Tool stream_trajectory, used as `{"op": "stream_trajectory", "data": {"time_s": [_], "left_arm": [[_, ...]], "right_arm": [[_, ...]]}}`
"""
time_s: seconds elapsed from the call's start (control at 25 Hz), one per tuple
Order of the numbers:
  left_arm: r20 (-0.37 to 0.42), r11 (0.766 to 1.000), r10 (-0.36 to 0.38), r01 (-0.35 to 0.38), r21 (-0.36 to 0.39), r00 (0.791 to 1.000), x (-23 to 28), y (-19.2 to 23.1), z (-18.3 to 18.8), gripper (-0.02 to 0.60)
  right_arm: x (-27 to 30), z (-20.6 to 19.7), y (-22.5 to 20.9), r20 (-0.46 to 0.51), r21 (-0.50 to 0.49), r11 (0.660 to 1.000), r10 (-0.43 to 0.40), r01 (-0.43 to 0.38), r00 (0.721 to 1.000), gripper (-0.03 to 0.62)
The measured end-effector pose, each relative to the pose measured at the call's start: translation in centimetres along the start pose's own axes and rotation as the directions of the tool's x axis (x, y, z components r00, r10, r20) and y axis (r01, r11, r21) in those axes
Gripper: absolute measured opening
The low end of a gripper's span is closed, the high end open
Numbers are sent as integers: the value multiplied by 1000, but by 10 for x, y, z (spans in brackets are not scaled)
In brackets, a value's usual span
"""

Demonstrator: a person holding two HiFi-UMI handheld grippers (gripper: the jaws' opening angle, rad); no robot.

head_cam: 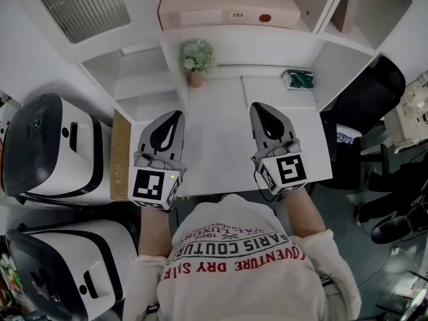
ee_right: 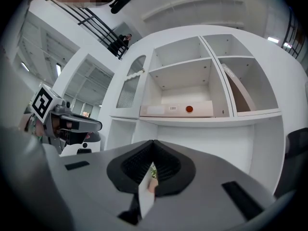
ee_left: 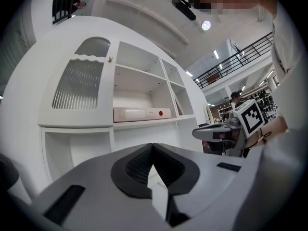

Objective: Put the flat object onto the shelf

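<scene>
The flat pinkish box (head_cam: 227,7) with a red dot lies on the white shelf (head_cam: 247,39) at the back; it also shows in the left gripper view (ee_left: 142,113) and the right gripper view (ee_right: 176,109). Both grippers hover side by side over the white desk (head_cam: 221,112), well short of the box. My left gripper (head_cam: 175,118) is shut with nothing between its tips (ee_left: 153,146). My right gripper (head_cam: 258,108) is shut and empty too (ee_right: 153,142). Each gripper sees the other at its side: the right gripper (ee_left: 216,131) and the left gripper (ee_right: 77,124).
A small potted plant (head_cam: 198,60) and a green object (head_cam: 299,79) stand at the desk's back. A brown board (head_cam: 348,5) leans in the right shelf compartment. White-and-black appliances (head_cam: 47,149) sit at the left, a black chair (head_cam: 374,92) at the right.
</scene>
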State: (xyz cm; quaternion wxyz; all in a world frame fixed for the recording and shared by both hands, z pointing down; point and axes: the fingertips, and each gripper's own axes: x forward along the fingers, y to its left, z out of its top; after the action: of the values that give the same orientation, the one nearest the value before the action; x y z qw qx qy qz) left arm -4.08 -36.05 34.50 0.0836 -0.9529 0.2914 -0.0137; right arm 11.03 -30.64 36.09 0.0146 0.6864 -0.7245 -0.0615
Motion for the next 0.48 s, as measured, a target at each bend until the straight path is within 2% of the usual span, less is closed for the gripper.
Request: {"op": "stream_trajectory", "data": {"time_s": [0.48], "left_arm": [[-11,1000,3,-3,-5,1000,2,7,-8,11]], "right_arm": [[4,-7,6,-40,-22,999,33,-34,999,26]]}}
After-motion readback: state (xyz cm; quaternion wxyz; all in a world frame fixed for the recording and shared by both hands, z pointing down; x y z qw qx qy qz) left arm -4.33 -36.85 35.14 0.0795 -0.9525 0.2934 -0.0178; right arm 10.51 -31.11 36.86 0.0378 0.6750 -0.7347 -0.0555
